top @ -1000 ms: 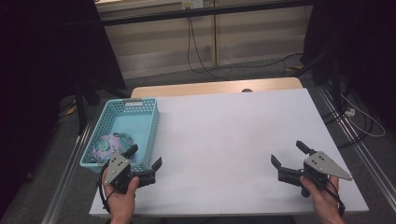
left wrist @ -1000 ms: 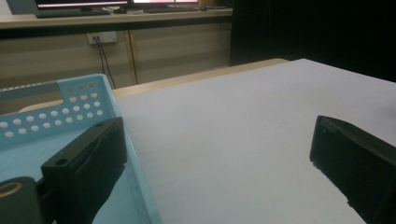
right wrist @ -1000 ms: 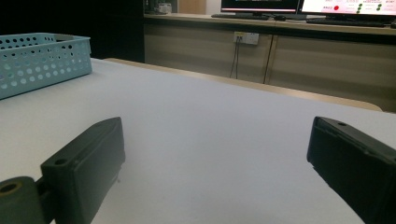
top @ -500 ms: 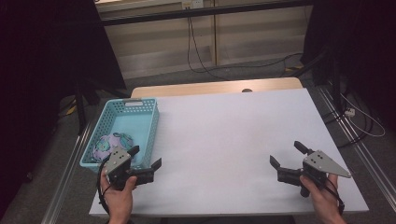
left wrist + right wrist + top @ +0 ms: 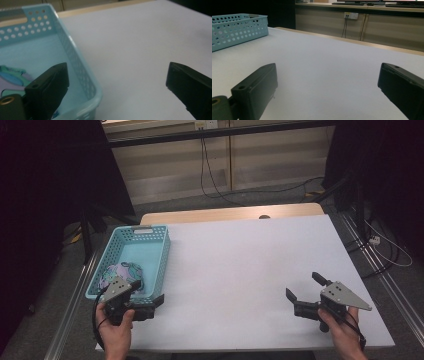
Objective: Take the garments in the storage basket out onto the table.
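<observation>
Table [image 5: 240,270]: white top, wide and bare across the middle, wooden edge at the far side.

Basket [image 5: 134,257]: light blue, perforated walls, standing at the table's left edge, long side running away from you. In the left gripper view its near corner [image 5: 92,92] sits right between your jaws.

Cloth bundle [image 5: 120,271]: pale purple and teal, lying inside the basket at the near end. Your left gripper view catches a patch of it [image 5: 12,77] just behind the left jaw. Not touched by either jaw.

Left gripper [image 5: 148,296]: you hold it at the basket's near right corner, one jaw over the basket's inside, the other over the bare table outside the wall. Jaws spread wide, nothing pinched; released.

Right gripper [image 5: 306,289]: you hold it low at the near right of the table, well apart from the basket, pointing across the table toward it. Jaws wide apart, nothing between them but bare table; released.
</observation>
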Demonstrator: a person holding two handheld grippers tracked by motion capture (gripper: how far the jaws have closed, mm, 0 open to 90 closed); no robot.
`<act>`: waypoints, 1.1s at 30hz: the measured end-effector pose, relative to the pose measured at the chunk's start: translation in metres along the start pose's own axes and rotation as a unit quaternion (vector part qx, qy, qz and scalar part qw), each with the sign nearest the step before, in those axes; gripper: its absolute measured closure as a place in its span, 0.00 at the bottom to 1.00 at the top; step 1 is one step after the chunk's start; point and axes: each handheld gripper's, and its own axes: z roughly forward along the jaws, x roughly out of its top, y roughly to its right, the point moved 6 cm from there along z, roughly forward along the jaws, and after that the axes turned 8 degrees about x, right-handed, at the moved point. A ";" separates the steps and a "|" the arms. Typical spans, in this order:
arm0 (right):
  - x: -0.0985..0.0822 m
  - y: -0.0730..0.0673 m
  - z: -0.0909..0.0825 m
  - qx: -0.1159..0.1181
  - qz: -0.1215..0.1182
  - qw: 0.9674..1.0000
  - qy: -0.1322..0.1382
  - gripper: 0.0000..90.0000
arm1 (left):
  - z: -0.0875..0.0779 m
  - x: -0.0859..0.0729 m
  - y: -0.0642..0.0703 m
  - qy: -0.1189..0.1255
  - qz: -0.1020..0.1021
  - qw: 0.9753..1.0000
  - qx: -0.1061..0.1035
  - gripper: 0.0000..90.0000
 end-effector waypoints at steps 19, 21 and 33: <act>-0.002 -0.002 0.006 0.006 -0.004 1.000 -0.013 0.03 | 0.004 0.028 -0.069 -0.061 -0.014 0.995 0.072 0.14; -0.002 -0.001 0.006 0.007 -0.004 1.000 -0.013 0.03 | 0.004 0.028 -0.073 -0.064 -0.017 0.995 0.073 0.14; -0.003 -0.001 0.008 0.007 -0.001 1.000 -0.015 0.03 | 0.012 0.027 -0.112 -0.101 -0.040 0.989 0.097 0.08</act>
